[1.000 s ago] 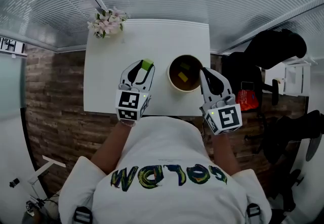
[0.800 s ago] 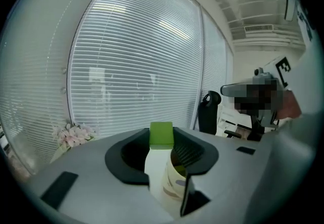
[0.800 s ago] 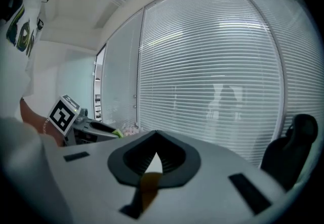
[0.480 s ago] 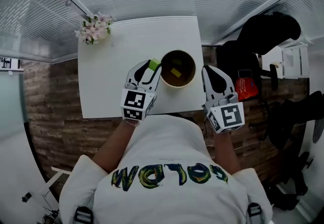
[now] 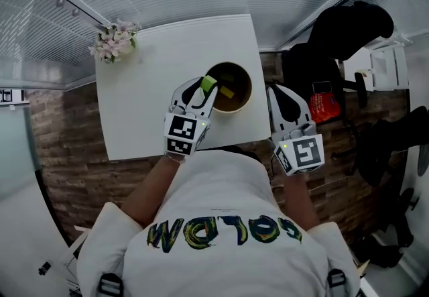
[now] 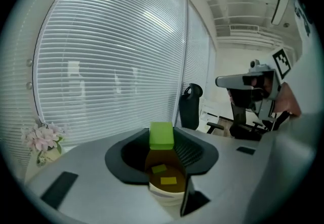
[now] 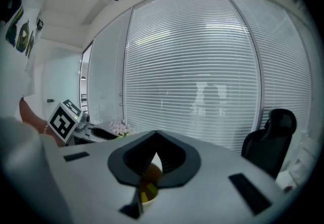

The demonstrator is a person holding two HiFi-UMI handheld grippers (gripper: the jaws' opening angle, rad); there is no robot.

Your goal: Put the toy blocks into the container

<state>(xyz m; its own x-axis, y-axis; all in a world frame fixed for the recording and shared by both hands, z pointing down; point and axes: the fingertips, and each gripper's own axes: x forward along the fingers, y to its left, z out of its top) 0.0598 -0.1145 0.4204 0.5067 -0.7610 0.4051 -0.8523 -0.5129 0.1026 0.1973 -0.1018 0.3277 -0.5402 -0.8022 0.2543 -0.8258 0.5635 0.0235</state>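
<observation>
One green block (image 6: 161, 135) sits clamped between the jaws of the left gripper (image 5: 209, 86), held over the left rim of the container (image 5: 249, 80). Inside the container lie two yellow blocks (image 6: 168, 180). Right of the container, past the edge of the table (image 5: 147, 94), the right gripper (image 5: 273, 92) hovers with its jaws pressed together and nothing between them.

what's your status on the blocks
Left gripper shut on green block, at bowl rim. Right gripper shut, empty, beside bowl. Two yellow blocks in bowl. Nothing in the way.
</observation>
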